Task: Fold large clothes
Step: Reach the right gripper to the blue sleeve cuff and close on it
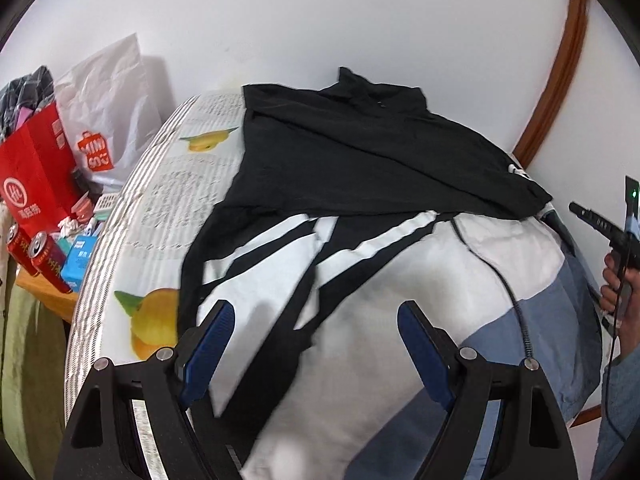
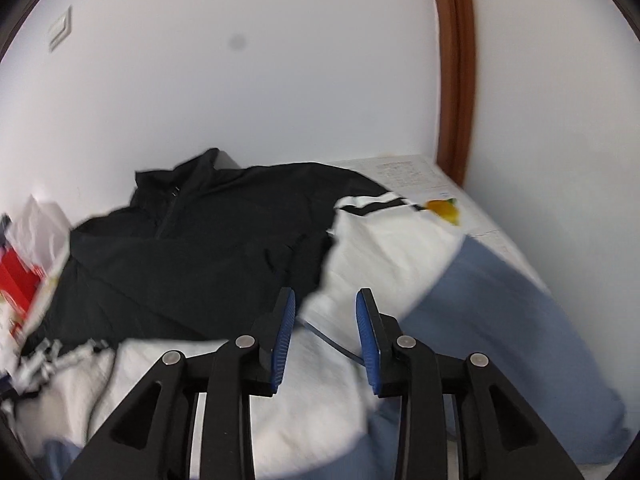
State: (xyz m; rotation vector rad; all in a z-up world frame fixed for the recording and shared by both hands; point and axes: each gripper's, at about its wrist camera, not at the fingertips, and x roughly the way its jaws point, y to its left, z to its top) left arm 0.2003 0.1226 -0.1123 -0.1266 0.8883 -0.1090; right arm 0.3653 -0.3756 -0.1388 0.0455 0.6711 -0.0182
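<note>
A large jacket lies spread on a bed: black top part, white middle and blue hem, with black and white striped sleeves. My left gripper is open and empty, just above the white part and a striped sleeve. My right gripper is open and empty above the white part, near the black part's edge. The right gripper's handle shows at the far right of the left wrist view, held by a hand.
The bed sheet has lemon prints. To the left stand a red bag, a white shopping bag, red cans and small boxes on a side table. A white wall and brown door frame stand behind the bed.
</note>
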